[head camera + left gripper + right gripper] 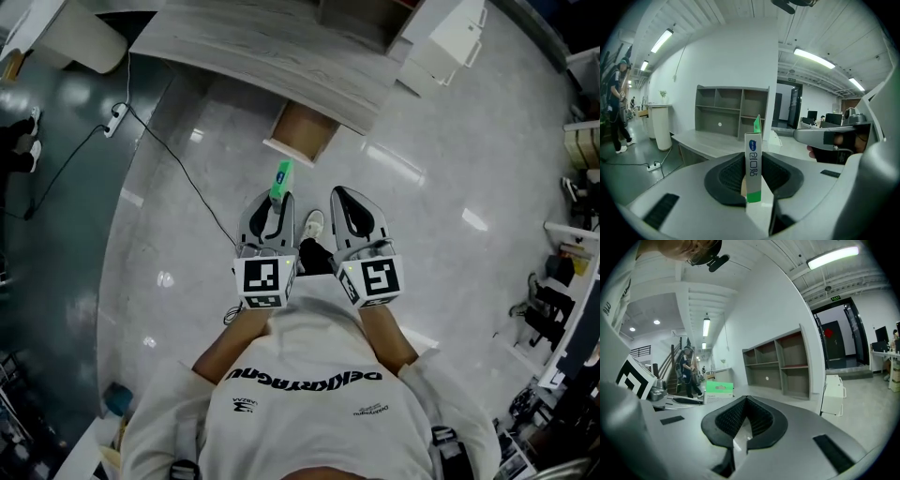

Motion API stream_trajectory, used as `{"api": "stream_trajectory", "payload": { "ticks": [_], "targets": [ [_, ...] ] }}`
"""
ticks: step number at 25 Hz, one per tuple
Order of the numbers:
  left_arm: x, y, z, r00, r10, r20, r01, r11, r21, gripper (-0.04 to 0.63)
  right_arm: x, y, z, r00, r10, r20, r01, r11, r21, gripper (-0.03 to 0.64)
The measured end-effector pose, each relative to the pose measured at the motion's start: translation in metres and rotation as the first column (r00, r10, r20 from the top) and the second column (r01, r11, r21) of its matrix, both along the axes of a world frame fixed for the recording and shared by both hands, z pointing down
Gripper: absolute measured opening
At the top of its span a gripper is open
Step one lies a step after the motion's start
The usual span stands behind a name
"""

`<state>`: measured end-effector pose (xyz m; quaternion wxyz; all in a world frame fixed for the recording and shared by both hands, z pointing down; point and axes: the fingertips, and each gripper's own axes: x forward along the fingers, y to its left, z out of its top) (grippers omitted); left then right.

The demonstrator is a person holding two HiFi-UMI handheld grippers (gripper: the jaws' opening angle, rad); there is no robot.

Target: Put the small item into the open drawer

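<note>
Short of the desk (281,56), the left gripper (753,174) is clamping the small box (753,157), well apart from the open drawer (302,131); the right gripper (746,420) is riding empty, jaws together. The protruding box is probably risking a rim snag.

In the head view the desk (272,47) is cut off by the upper edge, and its front edge hides the back part of the open drawer (302,129). Of the small box (281,178) only the green end shows beyond the left gripper (277,201); the rest is hidden between the jaws. In the left gripper view the rear of the right gripper (806,134) is hidden behind the left gripper's own body.
</note>
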<state>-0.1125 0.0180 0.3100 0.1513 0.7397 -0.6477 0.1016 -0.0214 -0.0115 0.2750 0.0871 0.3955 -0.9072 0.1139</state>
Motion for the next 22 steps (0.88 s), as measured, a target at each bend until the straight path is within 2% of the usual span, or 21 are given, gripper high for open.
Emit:
{"api": "stream_trajectory", "payload": {
  "ticks": [6,14,19,22],
  "targets": [
    [0.015,-0.031,0.023,0.999,0.011,0.037,-0.008,0.997,-0.077,0.098,0.016,-0.03,0.028,1.0,0.004,0.017,-0.002,0.996,-0.084,0.029],
    [0.023,-0.059,0.062,0.999,0.01,0.037,-0.005,0.99,-0.142,0.098,0.026,-0.051,0.062,1.0,0.018,-0.004,-0.018,0.99,-0.139,0.029],
    [0.011,-0.078,0.09,0.999,0.021,-0.034,-0.027,0.979,-0.203,0.098,0.015,-0.059,0.087,0.999,0.036,-0.021,-0.039,0.984,-0.172,0.029],
    [0.008,-0.089,0.105,0.998,0.023,-0.051,-0.033,0.977,-0.212,0.098,0.014,-0.066,0.097,0.998,0.049,-0.029,-0.053,0.984,-0.169,0.029]
  ]
}}
